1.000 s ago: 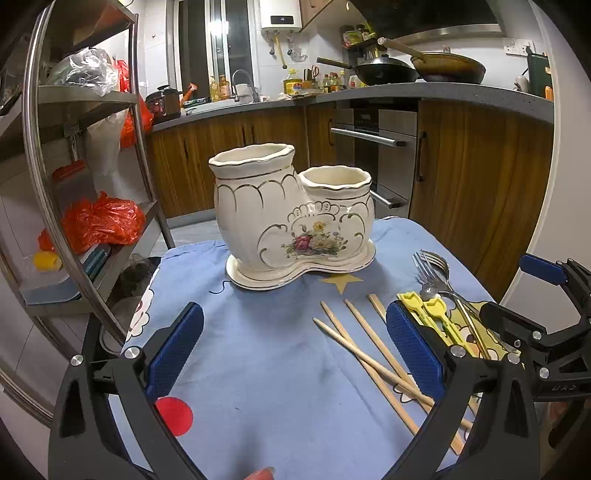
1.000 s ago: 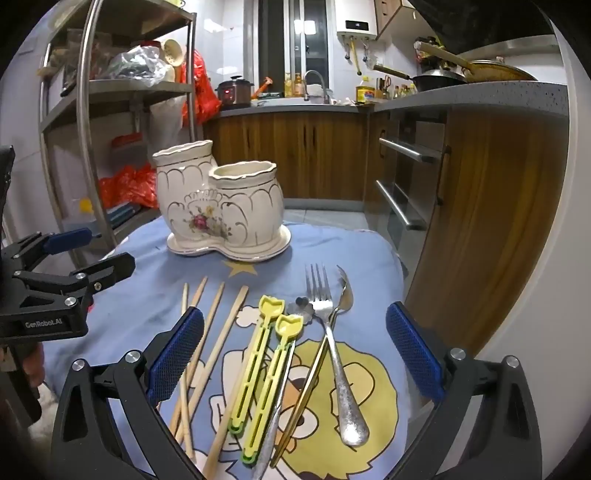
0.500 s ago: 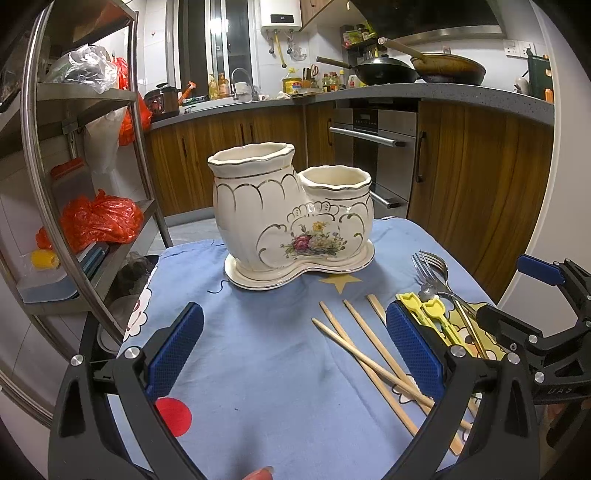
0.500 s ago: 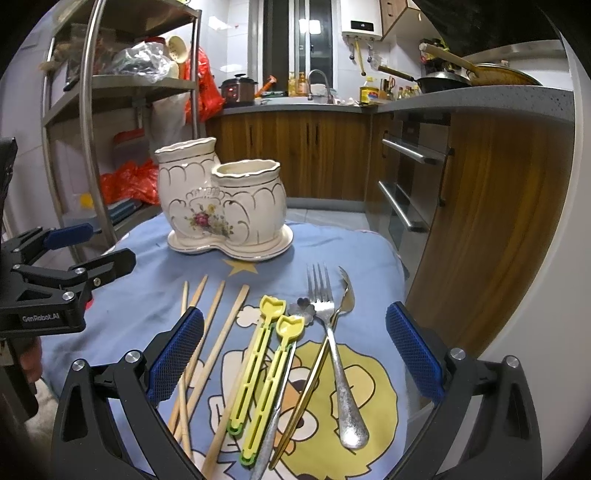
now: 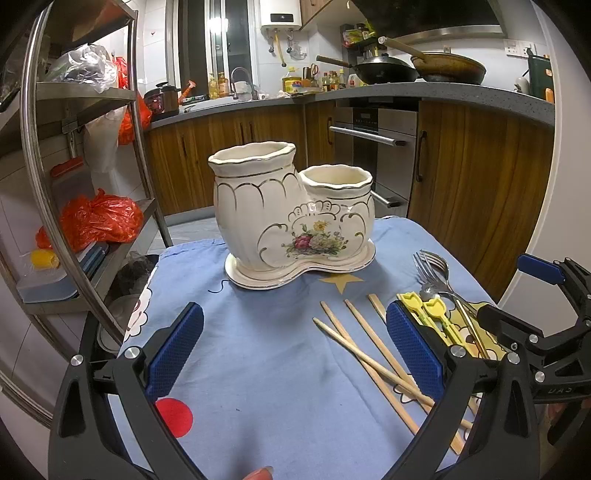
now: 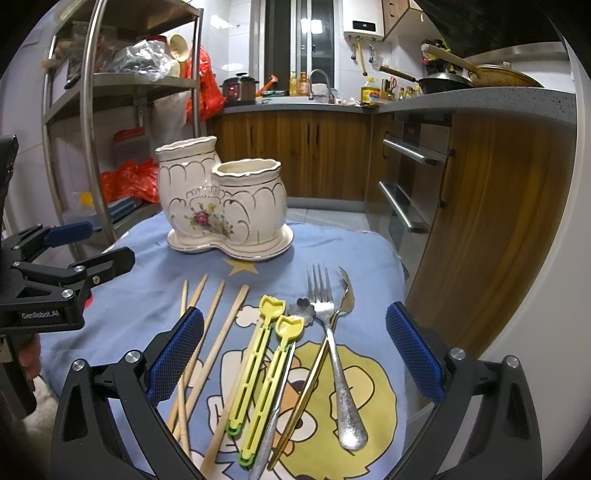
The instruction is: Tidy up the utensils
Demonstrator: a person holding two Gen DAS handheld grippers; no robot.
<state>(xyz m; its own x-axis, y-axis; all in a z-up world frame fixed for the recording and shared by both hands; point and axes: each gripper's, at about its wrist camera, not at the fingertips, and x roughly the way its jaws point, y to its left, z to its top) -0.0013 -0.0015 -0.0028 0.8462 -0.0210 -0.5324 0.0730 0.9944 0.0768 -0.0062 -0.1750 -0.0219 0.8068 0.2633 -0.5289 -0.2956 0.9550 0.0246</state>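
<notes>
"GenRobot.AI" is printed in white on the black body of the left gripper [image 6: 88,254], as seen in the right wrist view. Letters on the right gripper [image 5: 517,291] in the left wrist view are too small to be read.

Around me was a kitchen: wooden cabinets [image 5: 221,155] ran under a grey countertop [image 5: 424,90], with a built-in oven [image 5: 373,147] in the corner. A steel shelving rack [image 6: 110,96] stood to my left, white tiled walls [image 5: 155,40] gleaming under indoor light, a water heater [image 5: 279,14] above.
</notes>
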